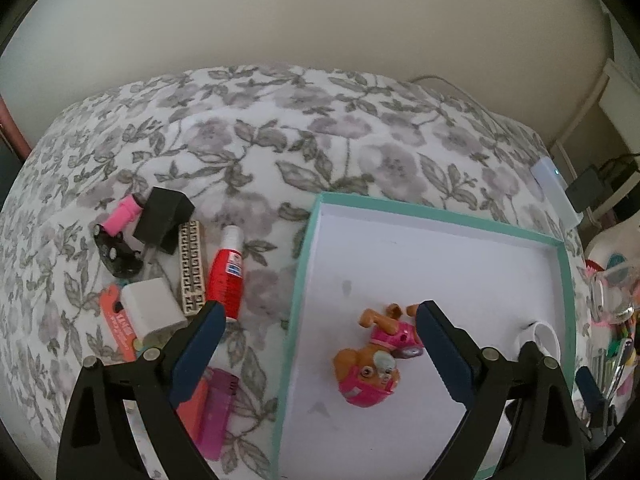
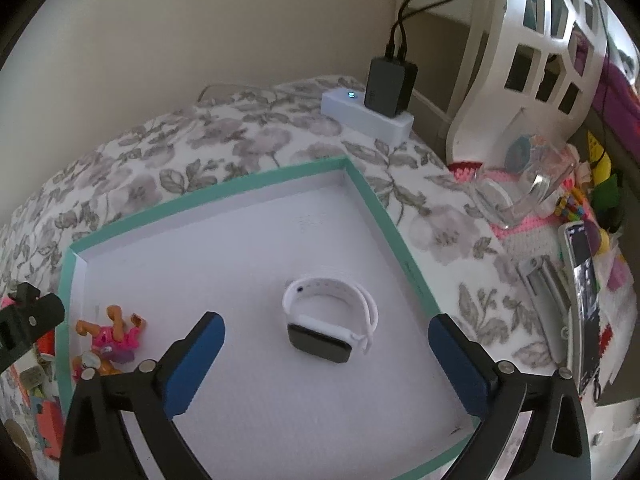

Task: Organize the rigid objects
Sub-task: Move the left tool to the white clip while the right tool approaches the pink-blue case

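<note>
A shallow tray (image 1: 298,280) with a mint-green rim and a white floor lies on a bed cover (image 1: 256,128) printed with grey flowers and leaves. Inside the tray there are two things: one toy dog (image 1: 374,360) in a pink outfit, lying on its side near the tray's left wall, and one white smartwatch (image 2: 330,320) with a dark screen, resting on the tray floor toward the right wall. The left gripper (image 1: 318,316) hangs over the left wall of the tray with its jaws spread wide and nothing between the pads; one finger is above the bed cover outside the tray, the other is above the tray floor just beside the toy dog. The right gripper (image 2: 326,330) hangs over the tray floor, jaws also wide apart, with the smartwatch lying between the two fingers but not touched by them. To the left of the tray, on the bed cover, the other objects lie close together: one red bottle (image 1: 226,276) with a white cap, one patterned strip (image 1: 194,266), one black box (image 1: 164,218), one pink cylinder (image 1: 124,212), one white cube (image 1: 152,310), one purple lighter (image 1: 218,412) and one orange card (image 1: 118,330). Beyond the far right corner of the tray a white power strip (image 2: 366,114) holds one black adapter (image 2: 390,86).
</note>
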`<control>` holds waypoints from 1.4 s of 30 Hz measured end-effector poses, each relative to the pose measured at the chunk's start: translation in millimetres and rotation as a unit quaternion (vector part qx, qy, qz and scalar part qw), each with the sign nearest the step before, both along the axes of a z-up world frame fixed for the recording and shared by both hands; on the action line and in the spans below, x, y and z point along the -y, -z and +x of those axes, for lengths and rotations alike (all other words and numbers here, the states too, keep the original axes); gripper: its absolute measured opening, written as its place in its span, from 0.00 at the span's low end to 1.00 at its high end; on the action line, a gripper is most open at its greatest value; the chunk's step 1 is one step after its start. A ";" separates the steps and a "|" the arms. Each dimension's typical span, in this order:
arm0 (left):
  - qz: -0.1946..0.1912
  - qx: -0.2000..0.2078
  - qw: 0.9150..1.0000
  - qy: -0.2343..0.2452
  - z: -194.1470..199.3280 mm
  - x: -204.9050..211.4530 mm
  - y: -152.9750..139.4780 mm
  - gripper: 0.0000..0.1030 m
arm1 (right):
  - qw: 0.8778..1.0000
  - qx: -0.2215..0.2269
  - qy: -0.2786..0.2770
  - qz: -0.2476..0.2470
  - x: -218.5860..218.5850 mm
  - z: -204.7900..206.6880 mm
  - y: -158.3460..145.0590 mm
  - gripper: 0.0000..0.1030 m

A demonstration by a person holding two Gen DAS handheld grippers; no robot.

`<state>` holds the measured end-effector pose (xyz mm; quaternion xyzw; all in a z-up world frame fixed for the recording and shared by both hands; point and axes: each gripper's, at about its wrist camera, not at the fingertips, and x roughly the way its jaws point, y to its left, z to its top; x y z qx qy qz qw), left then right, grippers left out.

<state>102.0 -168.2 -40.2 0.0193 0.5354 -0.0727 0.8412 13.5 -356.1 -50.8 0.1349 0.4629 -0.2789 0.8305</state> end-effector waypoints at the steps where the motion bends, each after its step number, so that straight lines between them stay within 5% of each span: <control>1: 0.002 0.003 1.000 -0.003 0.5 -2.7 -1.4 0.93 | 1.000 0.009 -0.003 0.007 -0.3 -0.1 -3.0 1.00; 16: 0.038 0.018 0.996 -0.079 4.2 -76.9 -34.4 0.96 | 0.987 0.094 -0.115 0.055 -63.8 15.0 -52.7 1.00; 23: 0.065 0.023 0.993 -0.101 -3.5 -119.4 -51.5 0.96 | 0.971 0.122 -0.184 0.093 -111.5 20.3 -71.0 1.00; 33: 0.039 0.011 0.987 -0.158 -18.9 -186.1 -51.9 0.96 | 0.948 0.097 -0.271 0.136 -181.3 30.2 -61.8 1.00; 42: 0.033 -0.046 0.980 -0.191 -28.6 -219.2 -15.4 0.96 | 0.938 0.038 -0.303 0.167 -215.9 35.9 -29.9 0.95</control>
